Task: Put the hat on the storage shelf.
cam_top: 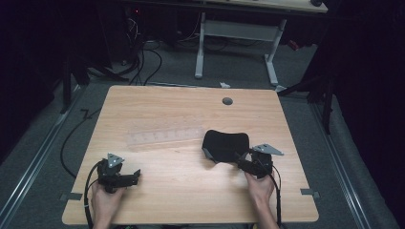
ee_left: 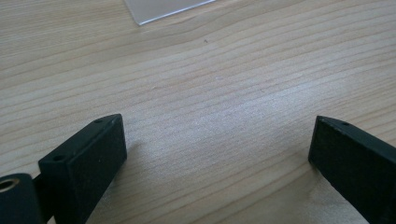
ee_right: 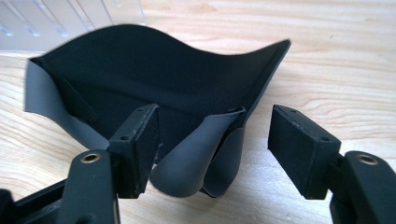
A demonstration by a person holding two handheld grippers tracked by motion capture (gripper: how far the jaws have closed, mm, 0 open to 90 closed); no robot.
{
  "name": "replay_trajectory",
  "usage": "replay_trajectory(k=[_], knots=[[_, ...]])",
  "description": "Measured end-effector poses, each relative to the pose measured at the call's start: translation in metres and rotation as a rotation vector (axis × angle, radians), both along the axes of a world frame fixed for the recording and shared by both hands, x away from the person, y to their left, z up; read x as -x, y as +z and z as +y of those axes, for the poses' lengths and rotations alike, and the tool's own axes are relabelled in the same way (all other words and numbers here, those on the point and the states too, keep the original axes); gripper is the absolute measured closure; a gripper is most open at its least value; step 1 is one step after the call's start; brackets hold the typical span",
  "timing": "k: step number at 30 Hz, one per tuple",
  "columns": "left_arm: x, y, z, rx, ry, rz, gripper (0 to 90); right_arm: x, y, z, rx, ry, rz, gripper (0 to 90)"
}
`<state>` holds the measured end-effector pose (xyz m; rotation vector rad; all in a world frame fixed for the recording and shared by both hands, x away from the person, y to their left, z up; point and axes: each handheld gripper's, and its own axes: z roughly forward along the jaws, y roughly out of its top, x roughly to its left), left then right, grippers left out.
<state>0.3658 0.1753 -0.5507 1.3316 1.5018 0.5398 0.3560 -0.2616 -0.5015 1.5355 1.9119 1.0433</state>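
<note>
Light wooden table [cam_top: 181, 191], person's forearms come in from the bottom edge of the high view. A black fabric piece [cam_top: 224, 145] with grey underside lies right of table centre; it looks like a soft pad or cloth, exact kind unclear. Its edges curl up and a grey flap folds over at the near corner.

Right gripper [cam_top: 244, 161] sits at the near right edge of the fabric, held by the right hand [cam_top: 260, 187]. In the right gripper view the right gripper [ee_right: 212, 135] has its jaws standing wide apart. The folded grey flap of the black fabric piece [ee_right: 154, 79] lies between them. Left jaw is at or touching the fabric, right jaw clearly apart from it with bare wood in the gap. Pads are not pressing, so no grip.

Left gripper [cam_top: 135, 174] sits low over the near left part of the table, well apart from the fabric, held by the left hand [cam_top: 106, 200]. In the left gripper view the left gripper [ee_left: 217, 140] has jaws wide apart, with bare wood grain between them.

A clear plastic tray [cam_top: 165, 135] with shallow compartments lies flat at table centre, just left of the fabric, its corner [ee_left: 159, 9] showing ahead of the left jaws. A grey round grommet [cam_top: 227, 101] sits near the far edge.
</note>
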Motion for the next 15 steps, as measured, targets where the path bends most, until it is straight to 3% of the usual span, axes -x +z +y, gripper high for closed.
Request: replay_trajectory(k=[15], knots=[[0.0, 0.0, 0.0, 0.003, 0.001, -0.001, 4.9, -0.011, -0.022, -0.001, -0.072, 0.017, 0.05, 56.3]])
